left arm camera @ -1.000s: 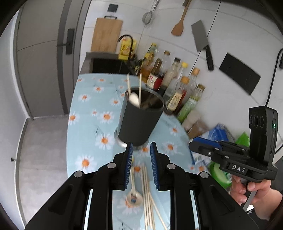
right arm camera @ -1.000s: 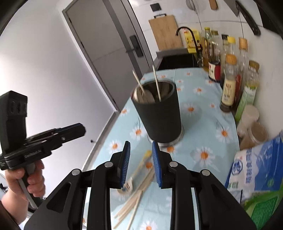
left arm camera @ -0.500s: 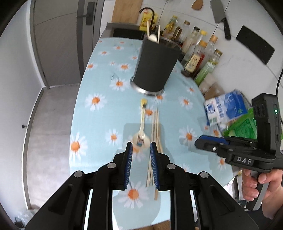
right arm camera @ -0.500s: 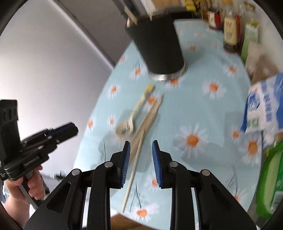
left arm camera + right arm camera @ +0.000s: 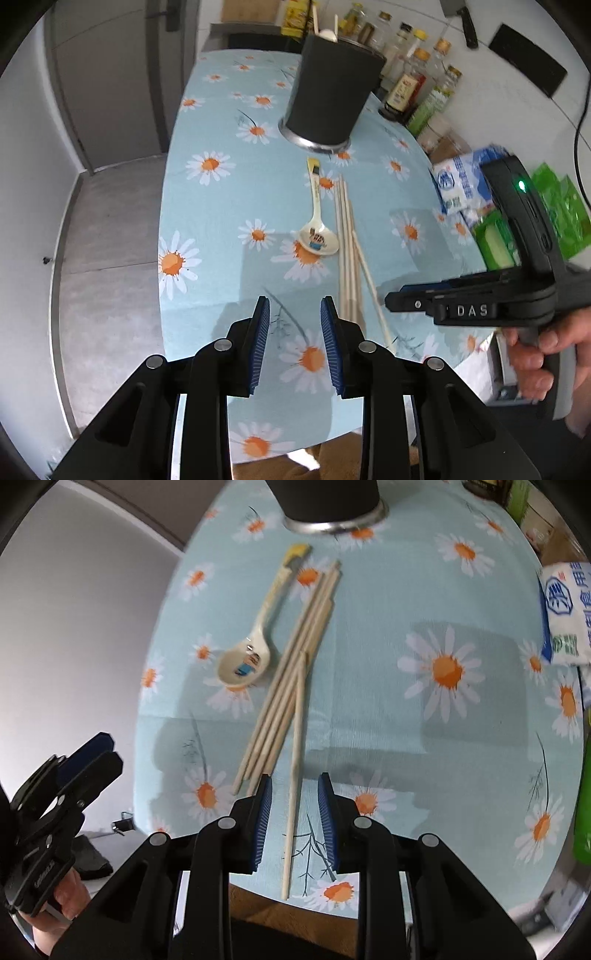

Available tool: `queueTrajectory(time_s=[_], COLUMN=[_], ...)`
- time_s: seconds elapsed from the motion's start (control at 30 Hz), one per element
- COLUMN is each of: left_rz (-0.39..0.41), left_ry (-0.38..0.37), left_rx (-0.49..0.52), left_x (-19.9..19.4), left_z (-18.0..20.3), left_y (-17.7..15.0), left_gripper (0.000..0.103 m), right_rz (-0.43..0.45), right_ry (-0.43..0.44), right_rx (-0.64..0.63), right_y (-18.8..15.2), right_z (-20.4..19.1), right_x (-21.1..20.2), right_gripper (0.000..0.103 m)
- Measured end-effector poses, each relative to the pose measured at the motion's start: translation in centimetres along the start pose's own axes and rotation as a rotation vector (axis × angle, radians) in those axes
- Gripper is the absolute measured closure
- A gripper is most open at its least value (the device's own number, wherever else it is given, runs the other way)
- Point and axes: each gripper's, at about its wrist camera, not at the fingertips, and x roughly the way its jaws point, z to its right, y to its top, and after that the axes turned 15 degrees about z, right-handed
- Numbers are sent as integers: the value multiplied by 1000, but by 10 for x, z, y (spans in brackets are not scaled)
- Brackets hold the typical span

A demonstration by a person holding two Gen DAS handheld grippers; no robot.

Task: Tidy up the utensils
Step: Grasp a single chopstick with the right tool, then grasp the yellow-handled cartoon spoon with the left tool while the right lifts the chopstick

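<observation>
A black utensil holder (image 5: 330, 98) stands at the far end of the daisy tablecloth (image 5: 221, 206), with chopsticks and a spoon inside. A cream ceramic spoon (image 5: 318, 229) and several wooden chopsticks (image 5: 347, 251) lie on the cloth in front of it; they also show in the right wrist view, spoon (image 5: 255, 646) and chopsticks (image 5: 291, 672). My left gripper (image 5: 294, 319) is open and empty above the near table edge. My right gripper (image 5: 294, 794) is open, hovering over the near end of one stray chopstick (image 5: 293, 775). The right gripper also shows in the left wrist view (image 5: 399, 297).
Sauce bottles (image 5: 410, 85) line the wall behind the holder. A white and blue bag (image 5: 461, 181) and green packets (image 5: 554, 210) lie at the right edge. The table's near edge (image 5: 314, 901) is just below my grippers. A knife (image 5: 461, 18) hangs on the wall.
Both grippers have pulled back from the holder and tilted down over the near part of the table. The spoon and chopsticks now lie in front of the fingers. Nothing has been picked up.
</observation>
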Motion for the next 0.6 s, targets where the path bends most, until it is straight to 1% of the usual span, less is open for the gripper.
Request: queueTrajectory(time_s=[0.1,0.17,0.2,0.27,0.3,0.4,0.47,0.53,0.6], left_rz=[-20,-28,-32,-44,-59,-80,-94,-105,-110], left_ry=[-28,-50,-70,-98,-118,-155,-173,-191,-209], left_rx=[34,55,68,76,82,102,115,127,130], left_x=[8,12,14,18,22,28,31,35,38], left_z=[-15,-23,-27,-36,-42,-53,-58,-62,-65], left_y=[-3,-5,-5,-5,-5,-4,-4,-2,1], left_gripper=[76,76,76,76,76,76,76,76,76], right_rz=[-18,-39,-47,-57,-66,-62,-58,-56,-54], right_ry=[-79,-116,-148,-187,-207,-266,-289,-317,-318], right_rx=[-4,-4,-15,-16,-4,4,12,22,37], right_y=[-1,-2,-3,-4,-5,-8,-8,-8,-8], right_z=[-9,-17,-25,-31,-33,-40,-41,-44,-40], right_x=[9,15,20,26,29,35,37,41,41], right_gripper=[76,76,77,82,87,90,92,97,97])
